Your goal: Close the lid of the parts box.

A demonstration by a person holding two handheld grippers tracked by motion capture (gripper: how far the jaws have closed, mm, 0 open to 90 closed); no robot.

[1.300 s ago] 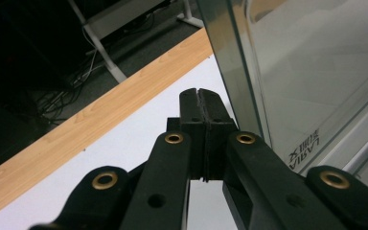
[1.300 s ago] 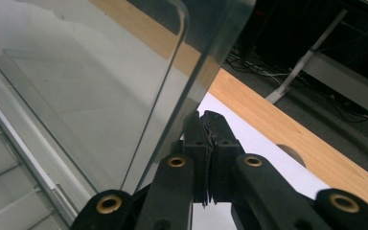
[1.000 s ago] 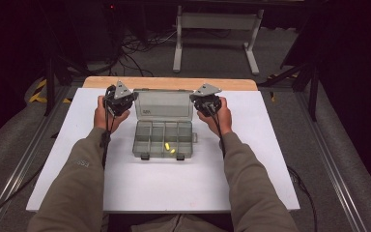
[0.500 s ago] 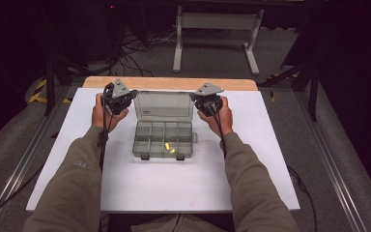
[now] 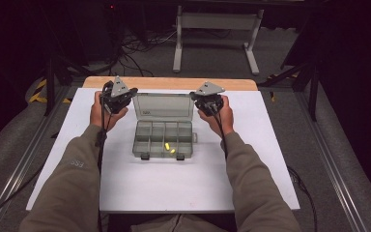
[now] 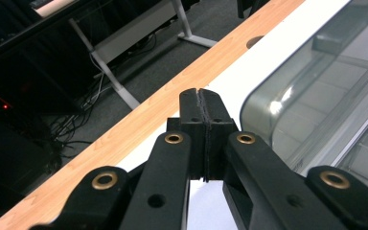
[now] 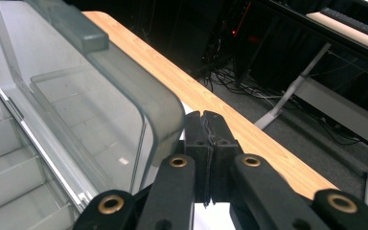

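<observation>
A clear grey compartment box [image 5: 163, 139] lies open on the white table, its lid [image 5: 163, 107] standing up at the back. Two small yellow pieces [image 5: 166, 146] lie in its front compartments. My left gripper [image 5: 120, 96] is held at the lid's left corner, jaws shut with nothing between them; in the left gripper view the gripper [image 6: 202, 98] points past the lid [image 6: 311, 91] toward the table's wooden edge. My right gripper [image 5: 206, 100] is held at the lid's right corner, also shut and empty, beside the lid [image 7: 86, 91] in the right gripper view, where the gripper [image 7: 205, 120] shows.
The white table top [image 5: 140, 183] has a wooden strip [image 5: 169, 83] along its far edge. Beyond it stand a metal frame [image 5: 212, 29] and cables on the grey floor. Metal rails run along both sides of the table.
</observation>
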